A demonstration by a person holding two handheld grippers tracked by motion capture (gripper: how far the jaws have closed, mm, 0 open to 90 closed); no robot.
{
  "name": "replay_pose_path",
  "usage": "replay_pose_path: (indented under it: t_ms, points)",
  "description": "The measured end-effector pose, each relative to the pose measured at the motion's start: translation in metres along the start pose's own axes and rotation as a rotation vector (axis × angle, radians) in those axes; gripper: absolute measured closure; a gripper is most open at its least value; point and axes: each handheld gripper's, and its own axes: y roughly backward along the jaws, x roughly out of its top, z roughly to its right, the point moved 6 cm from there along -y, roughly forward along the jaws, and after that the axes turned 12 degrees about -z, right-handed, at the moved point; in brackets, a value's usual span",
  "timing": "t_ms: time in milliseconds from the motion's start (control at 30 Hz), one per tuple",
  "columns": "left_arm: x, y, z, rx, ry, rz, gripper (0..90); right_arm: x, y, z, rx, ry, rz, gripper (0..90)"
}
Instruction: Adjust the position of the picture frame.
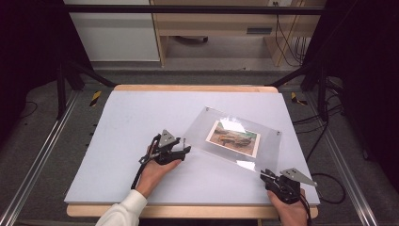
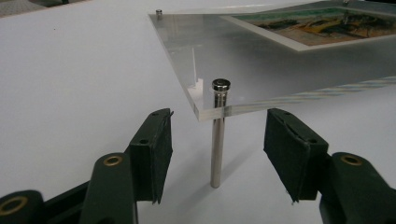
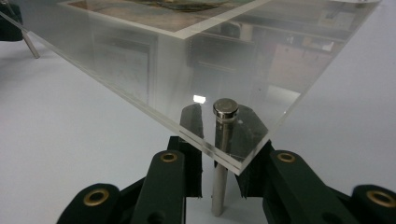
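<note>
White surface [image 1: 141,117] underneath it all. Right gripper [image 3: 219,179] has its fingers nearly pinching a corner post [image 3: 220,172]; left gripper [image 2: 217,149] sits spread around another post [image 2: 217,140]. Acrylic frame [image 1: 235,136] stands mid-surface: an uneven squeeze could tilt it off its legs.

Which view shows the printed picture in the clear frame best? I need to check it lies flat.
The high view: the picture shows whole from above, centred in the clear frame. The left gripper view catches only its near edge at a shallow angle; the right gripper view shows a cropped strip.
</note>
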Motion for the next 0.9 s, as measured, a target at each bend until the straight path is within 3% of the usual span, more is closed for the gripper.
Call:
replay_pose_path:
  t_ms: [500,900]
  points:
    - [-0.0012,-0.0042,-0.0007,0.006,0.005,-0.006,44.0,-0.0004,0.0009,0.0011,0.015,-0.019,0.000,78.4]
    - [-0.0001,-0.0084,-0.0019,-0.013,0.024,0.008,54.5,-0.0001,0.0003,0.0016,0.026,-0.019,-0.001,82.6]
